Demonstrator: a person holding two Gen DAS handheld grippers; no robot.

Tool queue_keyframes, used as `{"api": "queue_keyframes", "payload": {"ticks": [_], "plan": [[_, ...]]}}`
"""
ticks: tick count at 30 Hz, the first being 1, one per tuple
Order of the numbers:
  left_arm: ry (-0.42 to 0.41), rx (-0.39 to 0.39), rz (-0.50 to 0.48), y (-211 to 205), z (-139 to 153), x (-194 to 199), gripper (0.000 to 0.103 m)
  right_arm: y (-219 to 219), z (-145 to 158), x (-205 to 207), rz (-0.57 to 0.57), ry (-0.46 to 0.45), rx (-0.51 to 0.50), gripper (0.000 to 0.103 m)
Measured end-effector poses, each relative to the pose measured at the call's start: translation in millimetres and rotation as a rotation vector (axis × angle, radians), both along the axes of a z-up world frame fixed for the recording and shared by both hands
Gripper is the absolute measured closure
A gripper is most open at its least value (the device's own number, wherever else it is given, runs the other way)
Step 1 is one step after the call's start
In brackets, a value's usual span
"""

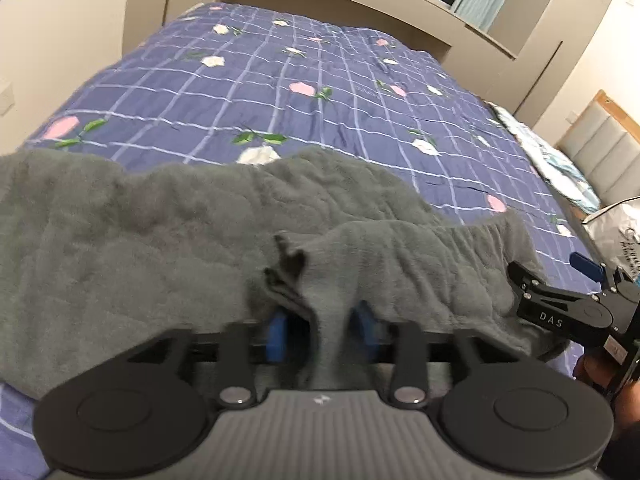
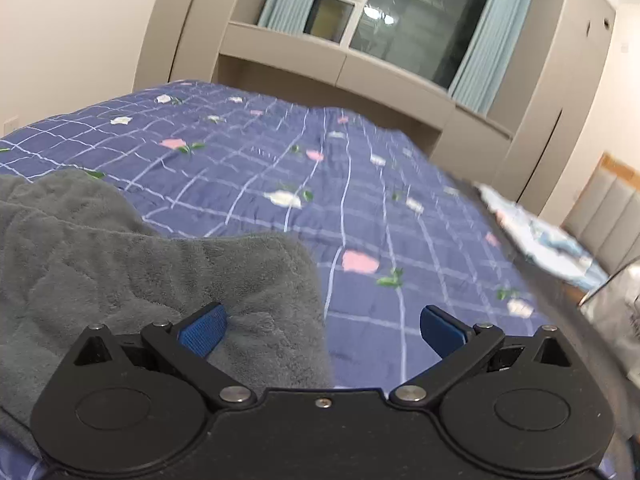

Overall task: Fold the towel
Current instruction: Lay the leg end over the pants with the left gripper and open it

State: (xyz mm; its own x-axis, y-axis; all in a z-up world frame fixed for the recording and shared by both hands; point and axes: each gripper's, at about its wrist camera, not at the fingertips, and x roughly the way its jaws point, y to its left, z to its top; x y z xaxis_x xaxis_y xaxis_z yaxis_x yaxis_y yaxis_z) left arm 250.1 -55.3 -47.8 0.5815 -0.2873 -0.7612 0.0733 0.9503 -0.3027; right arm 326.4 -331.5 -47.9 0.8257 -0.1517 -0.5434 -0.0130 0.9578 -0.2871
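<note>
Right gripper (image 2: 322,332) gapes beside towel (image 2: 120,264); bag (image 1: 616,228), perhaps plastic, nearby.

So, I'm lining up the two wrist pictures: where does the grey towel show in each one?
Left wrist view: the grey towel spans the lower middle from the left edge almost to the right, bunched between the left gripper fingers.
Right wrist view: the towel fills the lower left, under the left finger of the wide-open right gripper.
Shared landmark: the white flower printed on the blue bedspread just beyond the towel.
</note>
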Motion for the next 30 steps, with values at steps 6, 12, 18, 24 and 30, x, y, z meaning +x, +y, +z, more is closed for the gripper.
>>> {"api": "queue_keyframes", "payload": {"ticks": [6, 12, 18, 24, 30], "plan": [[-0.006, 0.022, 0.105, 10, 4, 7, 0.020, 6, -4, -5, -0.011, -0.046, -0.023, 0.001], [0.008, 0.066, 0.140, 7, -6, 18, 0.015, 9, -2, 9, -0.028, -0.098, -0.113, 0.001], [-0.010, 0.115, 0.134, 0, -11, 21, 0.011, 9, -25, 19, -0.026, -0.087, -0.120, 0.001], [0.032, 0.106, 0.142, 6, -1, 18, 0.003, 9, -11, 8, -0.048, -0.096, -0.085, 0.001], [0.000, 0.132, 0.177, 21, 22, -12, 0.001, 37, 8, -34, 0.020, -0.115, 0.022, 0.000]]}}
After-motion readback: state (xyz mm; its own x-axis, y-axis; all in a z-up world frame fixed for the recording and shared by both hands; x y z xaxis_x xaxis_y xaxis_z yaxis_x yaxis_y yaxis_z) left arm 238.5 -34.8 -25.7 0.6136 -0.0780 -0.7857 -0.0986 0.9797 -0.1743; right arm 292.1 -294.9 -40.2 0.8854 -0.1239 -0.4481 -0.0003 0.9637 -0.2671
